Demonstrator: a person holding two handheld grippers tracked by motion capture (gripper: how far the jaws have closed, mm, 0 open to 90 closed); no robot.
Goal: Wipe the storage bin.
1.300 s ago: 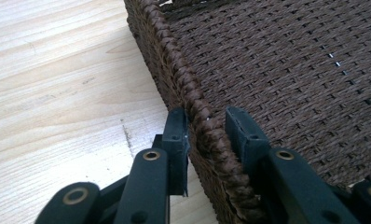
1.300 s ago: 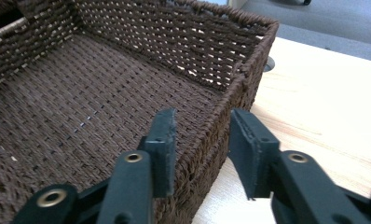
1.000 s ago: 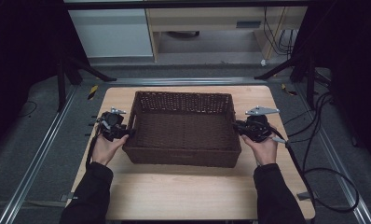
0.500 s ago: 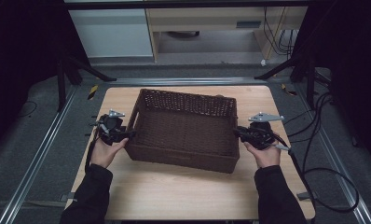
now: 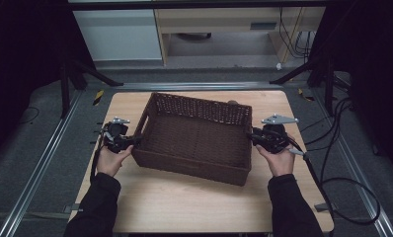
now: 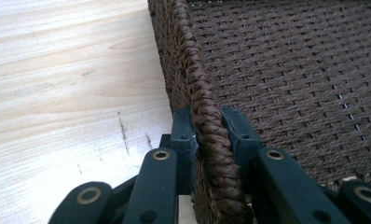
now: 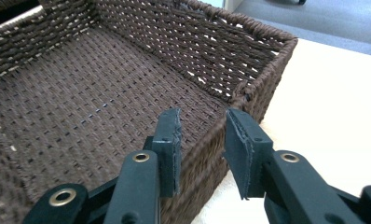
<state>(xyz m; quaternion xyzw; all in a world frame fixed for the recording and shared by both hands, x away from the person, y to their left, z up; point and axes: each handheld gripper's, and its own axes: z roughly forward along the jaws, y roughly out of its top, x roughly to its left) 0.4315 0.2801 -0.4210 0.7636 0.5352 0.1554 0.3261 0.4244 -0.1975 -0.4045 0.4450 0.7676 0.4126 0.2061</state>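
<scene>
Wicker basket pinned on the left, loosened on the right

Wicker basket (image 5: 194, 138), dark brown and empty, sits on the wooden counter (image 5: 194, 207), turned askew so its near right corner swings toward me and its far left corner away. I have a tool at each short end because the basket is too wide for one to steer.

My left tool (image 6: 207, 135) has just been closing and now pinches the braided rim of the left wall, one pad outside and one inside, so that end stays put as a pivot. In the high view it sits at the left wall (image 5: 121, 140).

My right tool (image 7: 202, 149) has just been opening: its pads straddle the right wall with a gap on both sides, pressing nothing. I judge that I am re-gripping there for a better hold. In the high view it sits beside the right wall (image 5: 266, 138).
</scene>
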